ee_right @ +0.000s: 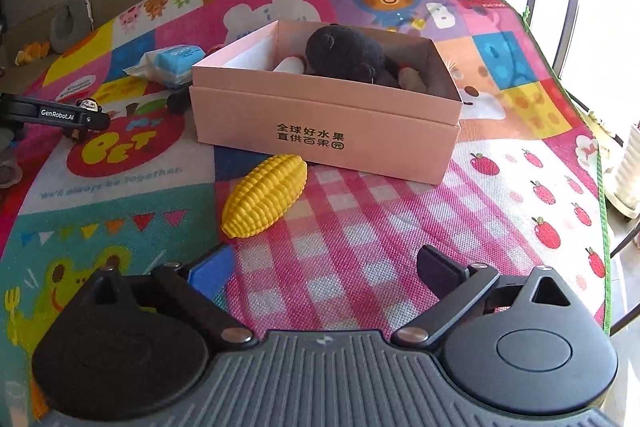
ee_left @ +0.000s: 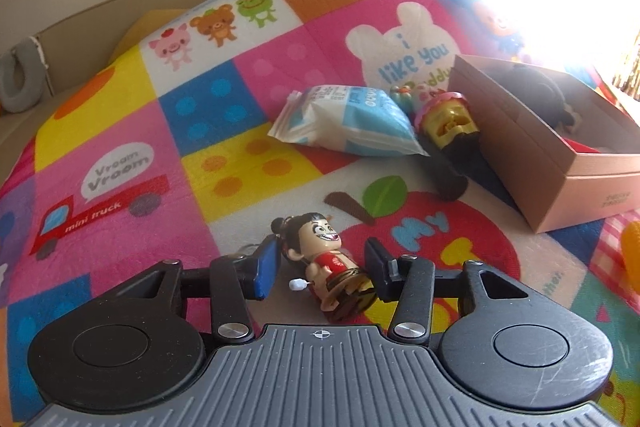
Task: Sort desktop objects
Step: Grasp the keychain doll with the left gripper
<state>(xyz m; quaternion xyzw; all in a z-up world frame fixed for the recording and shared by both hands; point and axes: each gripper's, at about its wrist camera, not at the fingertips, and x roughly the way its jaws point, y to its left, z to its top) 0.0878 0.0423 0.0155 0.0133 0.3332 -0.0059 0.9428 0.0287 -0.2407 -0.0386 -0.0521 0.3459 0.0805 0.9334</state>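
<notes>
Lying across a bright cartoon-patterned play mat (ee_left: pixel 132 131), the task's things are spread out in the open. In the left wrist view, the left gripper (ee_left: pixel 322 269) sits low over the mat with its fingers (ee_left: pixel 266 267) parted on either side of a small wind-up figurine (ee_left: pixel 330 263). This black-haired, grinning doll in a red top lies tilted on the mat. A gap shows between the blue pad and the doll, and I cannot tell whether the dark pad on the other side touches its base. Farther off, a white and blue wet-wipes pack (ee_left: pixel 352 121) rests on the mat. Just beside it on the right lies a toy with a yellow and pink top (ee_left: pixel 446 117), pressed between the pack and the pink cardboard box (ee_left: pixel 532 163).

In the right wrist view, the left gripper's arm (ee_right: pixel 56 115) shows at the far left edge with the doll's head (ee_right: pixel 89 104) peeking above it. The wipes pack (ee_right: pixel 170 61) lies behind the box's left corner. A yellow toy corn cob (ee_right: pixel 266 195) lies on the mat close by the box's front wall (ee_right: pixel 320 135). Inside the open box sits a black plush toy (ee_right: pixel 346 53) among smaller items too hidden to name. The right gripper (ee_right: pixel 324 273) hovers over the pink checked patch with its fingers (ee_right: pixel 210 271) spread wide, holding nothing.
</notes>
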